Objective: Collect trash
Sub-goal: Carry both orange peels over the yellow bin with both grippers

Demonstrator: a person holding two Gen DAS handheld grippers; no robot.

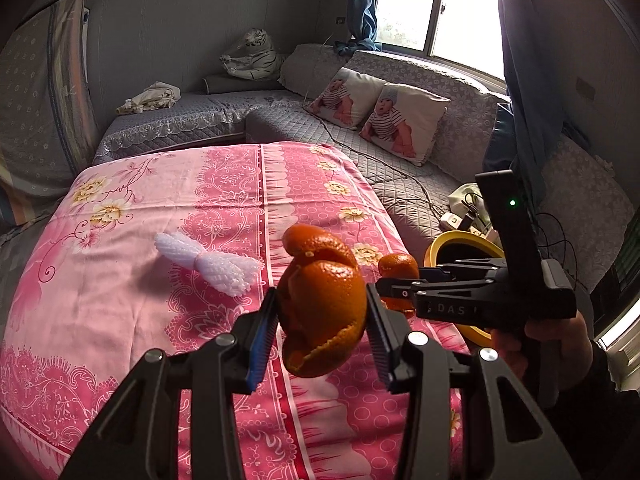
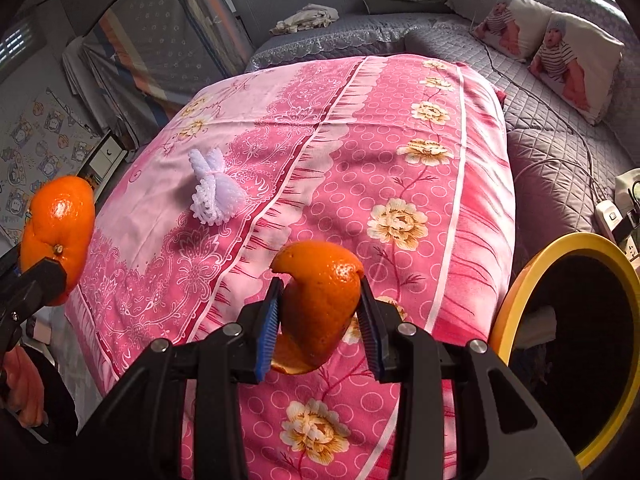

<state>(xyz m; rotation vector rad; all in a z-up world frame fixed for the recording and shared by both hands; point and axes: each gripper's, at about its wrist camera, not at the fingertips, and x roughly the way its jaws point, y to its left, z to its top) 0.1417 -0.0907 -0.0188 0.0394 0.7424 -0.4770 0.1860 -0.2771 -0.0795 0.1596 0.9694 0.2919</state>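
At the far left of the right wrist view, the left gripper holds a large piece of orange peel above the left edge of the pink floral bedspread. In the left wrist view the same left gripper shows both pads pressed against this large piece of orange peel, which is clear of the pink floral bedspread. A white foam fruit net lies on the cloth beyond the left finger; the right wrist view shows the white foam fruit net lying well apart from both grippers. At the centre of the right wrist view, the right gripper is clamped on a smaller curled piece of orange peel, held above the cloth. The left wrist view shows the right gripper from the side, with the smaller curled piece of orange peel at its tip. To the right, just beside the bed edge, stands a yellow-rimmed bin with a dark interior; the yellow-rimmed bin appears behind the right gripper. A grey quilted sofa with two printed cushions lies beyond
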